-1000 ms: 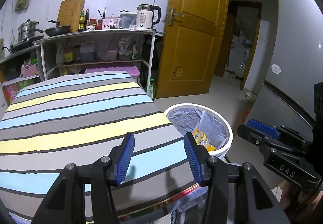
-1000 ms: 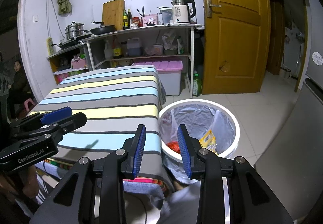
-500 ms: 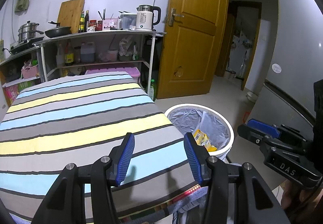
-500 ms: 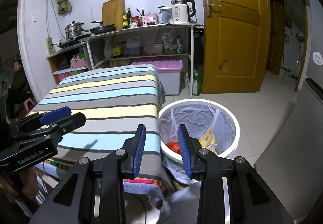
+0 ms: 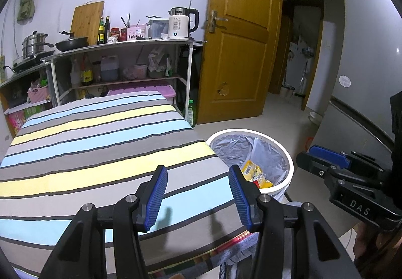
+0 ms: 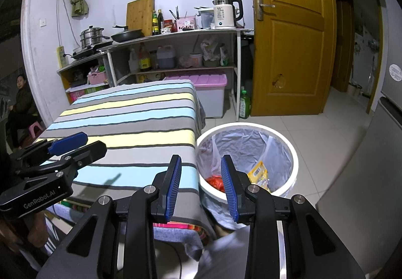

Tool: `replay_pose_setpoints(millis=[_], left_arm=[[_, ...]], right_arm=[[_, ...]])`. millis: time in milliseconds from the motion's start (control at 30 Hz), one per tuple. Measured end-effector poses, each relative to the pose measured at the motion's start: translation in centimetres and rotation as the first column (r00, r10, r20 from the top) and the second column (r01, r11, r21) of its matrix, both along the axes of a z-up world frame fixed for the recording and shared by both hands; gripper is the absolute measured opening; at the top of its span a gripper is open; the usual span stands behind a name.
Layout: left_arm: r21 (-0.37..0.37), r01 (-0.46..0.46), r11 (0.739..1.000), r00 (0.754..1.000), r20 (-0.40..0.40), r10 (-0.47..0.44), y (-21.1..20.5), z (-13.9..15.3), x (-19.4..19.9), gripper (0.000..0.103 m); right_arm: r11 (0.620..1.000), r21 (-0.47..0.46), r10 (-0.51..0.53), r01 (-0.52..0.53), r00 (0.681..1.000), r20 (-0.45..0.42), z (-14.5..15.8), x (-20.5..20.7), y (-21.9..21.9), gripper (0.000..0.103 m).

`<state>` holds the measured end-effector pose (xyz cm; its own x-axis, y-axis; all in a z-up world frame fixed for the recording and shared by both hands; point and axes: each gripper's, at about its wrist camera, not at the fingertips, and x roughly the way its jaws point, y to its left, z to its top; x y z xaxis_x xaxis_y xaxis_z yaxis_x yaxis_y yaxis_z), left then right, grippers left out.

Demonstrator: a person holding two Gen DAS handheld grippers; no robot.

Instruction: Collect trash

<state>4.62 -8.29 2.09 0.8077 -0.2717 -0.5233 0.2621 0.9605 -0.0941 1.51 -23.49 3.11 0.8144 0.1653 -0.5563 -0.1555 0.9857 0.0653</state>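
nothing has changed over the last second: both views match the earlier ones, and neither hand has moved. the left gripper (image 5: pixel 198 193) hangs over the near end of the striped tablecloth (image 5: pixel 100 153) with its jaws spread wide and nothing between the blue pads. the right gripper (image 6: pixel 201 186) sits over the table's corner, jaws parted more narrowly, also grasping nothing; beyond its pads the bin shows through the gap.

the trash is already in the white bin (image 6: pixel 294 153), which stands on the floor just beside the table's right edge, lined with a grey bag. a yellow wrapper (image 6: pixel 258 173) lies against the bag's inner side, and some red scrap (image 6: pixel 213 182) sits lower down on the table side. the left wrist view shows the same yellow wrapper (image 5: pixel 253 173).

no litter shows on the cloth in either view. with both tools released and the surface bare, the collecting looks finished or paused; any next step would need a new piece to come into sight, perhaps on the floor, which the frames show only in part
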Motion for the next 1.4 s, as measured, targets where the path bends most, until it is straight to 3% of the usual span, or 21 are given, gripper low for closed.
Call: replay_pose_setpoints(millis=[1400], left_arm=[[0.017, -0.019, 1.000, 1.000, 0.002, 0.019, 0.73, -0.44, 0.00, 0.050]], right_arm=[[1.000, -0.003, 0.001, -0.001, 1.000, -0.003, -0.17, 0.07, 0.04, 0.034]])
